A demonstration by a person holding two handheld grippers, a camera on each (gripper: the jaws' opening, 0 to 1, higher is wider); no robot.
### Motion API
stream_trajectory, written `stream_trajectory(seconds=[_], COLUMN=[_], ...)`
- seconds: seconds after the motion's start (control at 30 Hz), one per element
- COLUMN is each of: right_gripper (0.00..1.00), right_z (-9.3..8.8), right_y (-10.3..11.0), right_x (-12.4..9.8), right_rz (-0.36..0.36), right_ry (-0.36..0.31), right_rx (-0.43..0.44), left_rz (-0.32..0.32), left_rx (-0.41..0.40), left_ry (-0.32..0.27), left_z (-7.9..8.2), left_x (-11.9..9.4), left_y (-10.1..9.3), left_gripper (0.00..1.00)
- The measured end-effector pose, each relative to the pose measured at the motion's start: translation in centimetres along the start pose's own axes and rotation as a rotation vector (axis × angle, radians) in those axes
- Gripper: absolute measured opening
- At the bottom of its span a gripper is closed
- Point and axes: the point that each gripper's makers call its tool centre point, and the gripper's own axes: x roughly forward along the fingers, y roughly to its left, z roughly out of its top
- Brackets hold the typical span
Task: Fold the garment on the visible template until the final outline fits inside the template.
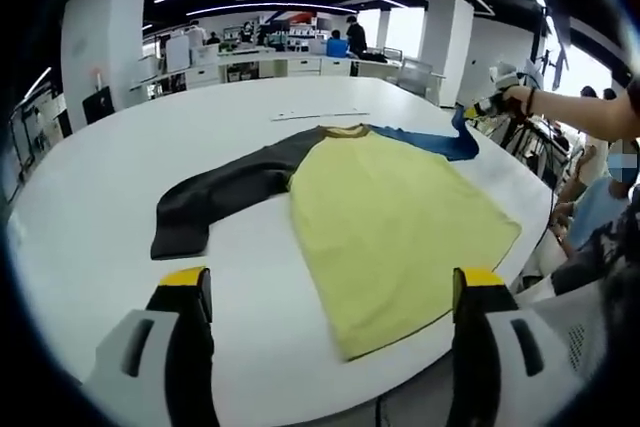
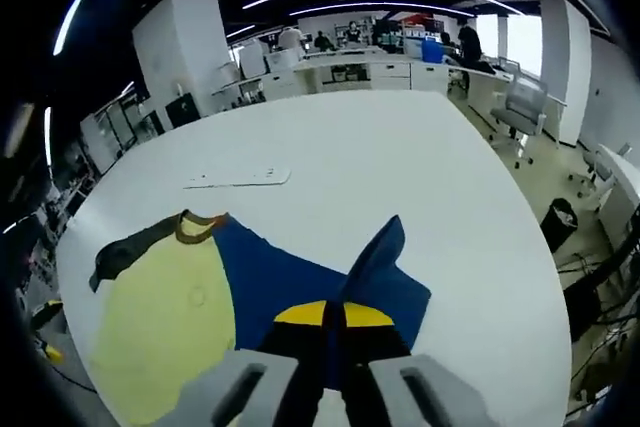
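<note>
A long-sleeved shirt lies flat on the round white table (image 1: 120,177). Its body is yellow (image 1: 385,222), one sleeve is black (image 1: 215,197) and the other blue (image 1: 430,140). My left gripper (image 1: 332,282) hovers open over the near table edge, short of the hem and touching nothing. At the far right a hand holds my right gripper (image 1: 492,99) on the raised end of the blue sleeve. In the right gripper view my right gripper (image 2: 335,315) is shut on the blue sleeve (image 2: 385,247), which stands up in a fold. The yellow body (image 2: 165,327) and black sleeve (image 2: 125,247) lie to its left.
A flat white strip (image 2: 238,178) lies on the table beyond the collar (image 2: 195,225). Past the far edge are desks, pillars and people. A seated person (image 1: 600,207) is close to the table's right edge. An office chair (image 2: 525,107) stands off to the right.
</note>
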Motion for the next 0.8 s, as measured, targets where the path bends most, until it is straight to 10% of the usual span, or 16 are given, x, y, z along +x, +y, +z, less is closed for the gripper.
stream_trajectory(seconds=[0.8], right_gripper=[0.0], right_z=[1.8], right_y=[9.4], right_x=[3.0], right_rz=[0.144], right_ry=[-0.004], right_rx=[-0.091], left_rz=[0.007], left_rx=[-0.029], left_ry=[-0.008], left_z=[-0.8], left_x=[-0.2], left_y=[1.0], left_gripper=[0.98])
